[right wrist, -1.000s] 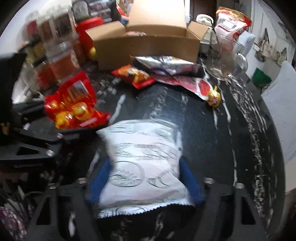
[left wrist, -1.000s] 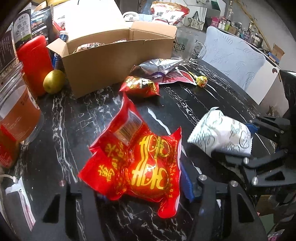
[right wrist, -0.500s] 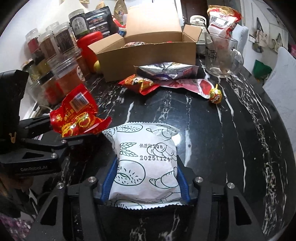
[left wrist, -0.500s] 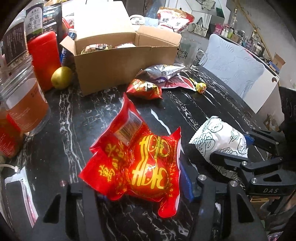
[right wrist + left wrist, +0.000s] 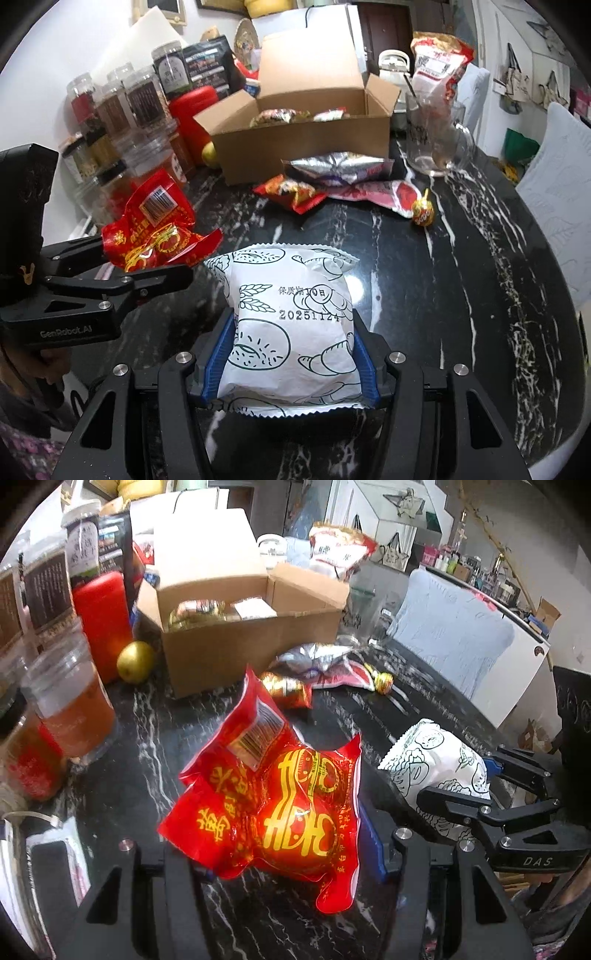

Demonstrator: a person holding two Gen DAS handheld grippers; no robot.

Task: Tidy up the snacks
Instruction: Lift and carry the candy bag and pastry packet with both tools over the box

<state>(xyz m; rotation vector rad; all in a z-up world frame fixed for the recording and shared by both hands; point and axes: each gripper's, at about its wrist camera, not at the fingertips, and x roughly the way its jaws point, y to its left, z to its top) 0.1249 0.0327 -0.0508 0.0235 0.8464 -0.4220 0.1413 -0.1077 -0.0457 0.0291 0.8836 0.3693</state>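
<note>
An open cardboard box [image 5: 303,147] stands at the back of the black marbled desk [image 5: 461,280], flaps up, with several wrapped snacks [image 5: 280,115] lying inside it; they are too small to tell apart. The left gripper [image 5: 280,853] is clamped on a crumpled red snack bag [image 5: 273,797] with gold lettering, held up off the desk in front of the box. The right gripper [image 5: 291,369] is closed on a white snack packet [image 5: 291,332] printed with line drawings of bread, its blue pads [image 5: 218,358] pressing both sides of the packet, also clear of the desk. Just in front of the box lie a silver foil bag [image 5: 336,166], a small red packet [image 5: 291,192], a flat red-and-white wrapper [image 5: 380,192] and a gold-wrapped lollipop [image 5: 423,214]. To the right of the box stands a clear glass mug [image 5: 436,140], which looks bare inside apart from a thin stick. To the left are lidded plastic jars [image 5: 144,99] of dark contents, a red canister [image 5: 188,110], and a clear tub [image 5: 70,701] holding something orange-brown. A yellow fruit [image 5: 135,661] rests against the box's left corner.
</note>
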